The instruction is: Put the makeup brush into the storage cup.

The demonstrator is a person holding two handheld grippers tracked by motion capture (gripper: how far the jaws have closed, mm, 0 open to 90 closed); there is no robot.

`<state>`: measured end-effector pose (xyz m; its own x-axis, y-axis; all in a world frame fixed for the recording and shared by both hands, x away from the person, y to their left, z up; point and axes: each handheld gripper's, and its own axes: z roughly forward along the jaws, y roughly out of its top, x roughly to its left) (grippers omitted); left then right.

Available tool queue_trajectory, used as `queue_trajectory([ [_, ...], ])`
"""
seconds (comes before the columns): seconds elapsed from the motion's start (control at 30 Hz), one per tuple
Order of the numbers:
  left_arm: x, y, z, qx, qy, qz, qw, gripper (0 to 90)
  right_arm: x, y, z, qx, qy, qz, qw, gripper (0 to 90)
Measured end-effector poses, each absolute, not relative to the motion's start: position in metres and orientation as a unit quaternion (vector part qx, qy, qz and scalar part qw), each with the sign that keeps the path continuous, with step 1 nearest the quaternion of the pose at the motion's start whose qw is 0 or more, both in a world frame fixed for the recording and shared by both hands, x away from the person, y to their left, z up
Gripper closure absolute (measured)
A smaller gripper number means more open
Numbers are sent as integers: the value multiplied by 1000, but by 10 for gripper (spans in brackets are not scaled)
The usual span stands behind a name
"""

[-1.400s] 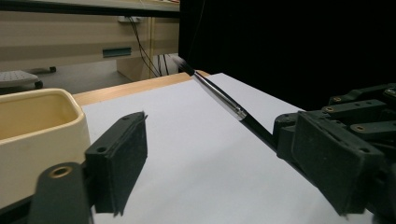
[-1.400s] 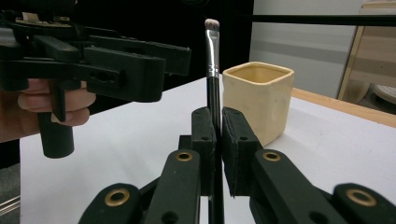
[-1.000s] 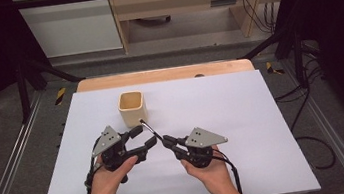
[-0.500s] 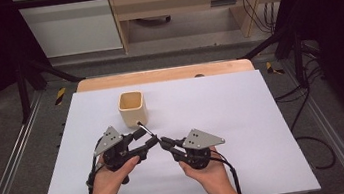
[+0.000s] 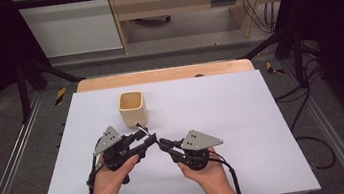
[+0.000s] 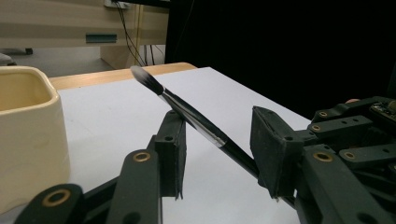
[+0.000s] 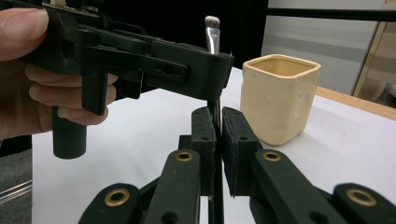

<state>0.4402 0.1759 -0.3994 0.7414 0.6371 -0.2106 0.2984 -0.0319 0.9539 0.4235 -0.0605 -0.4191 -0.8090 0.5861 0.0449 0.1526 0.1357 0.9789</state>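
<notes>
A thin black brush (image 6: 191, 116) with a pale bristle tip and a silver ferrule tilts up toward the cream square cup (image 5: 132, 108). My right gripper (image 7: 217, 126) is shut on the brush's black handle, and the bristles (image 7: 212, 21) rise above it. My left gripper (image 6: 219, 140) is open, its two pads set either side of the brush shaft with gaps showing. In the high view the left gripper (image 5: 147, 135) and right gripper (image 5: 162, 142) meet tip to tip just in front of the cup. The cup (image 7: 278, 98) stands upright and looks empty.
A white mat (image 5: 243, 118) covers the table, with a wooden edge (image 5: 167, 74) at the back. Metal rails run along both sides, and cables (image 5: 307, 104) lie on the floor to the right. A hand (image 7: 28, 88) holds the left gripper close by.
The two grippers have drawn closer together in front of the cup. The left gripper's open jaws now straddle the brush that the right gripper holds.
</notes>
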Motion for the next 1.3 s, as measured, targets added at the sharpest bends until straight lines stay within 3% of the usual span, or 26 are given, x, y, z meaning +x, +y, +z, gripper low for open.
queue_trajectory([
  [0.47,439,174,-400,699,337,126,618,695,424,-60,-420,252,735,604,177,840],
  [0.7,432,167,-394,709,307,129,622,833,425,-57,-421,250,738,602,174,840],
  [0.9,431,167,-392,714,298,168,611,839,426,-60,-420,248,734,606,180,767],
  [1.3,432,174,-390,708,304,181,611,839,426,-58,-422,252,744,592,180,651],
])
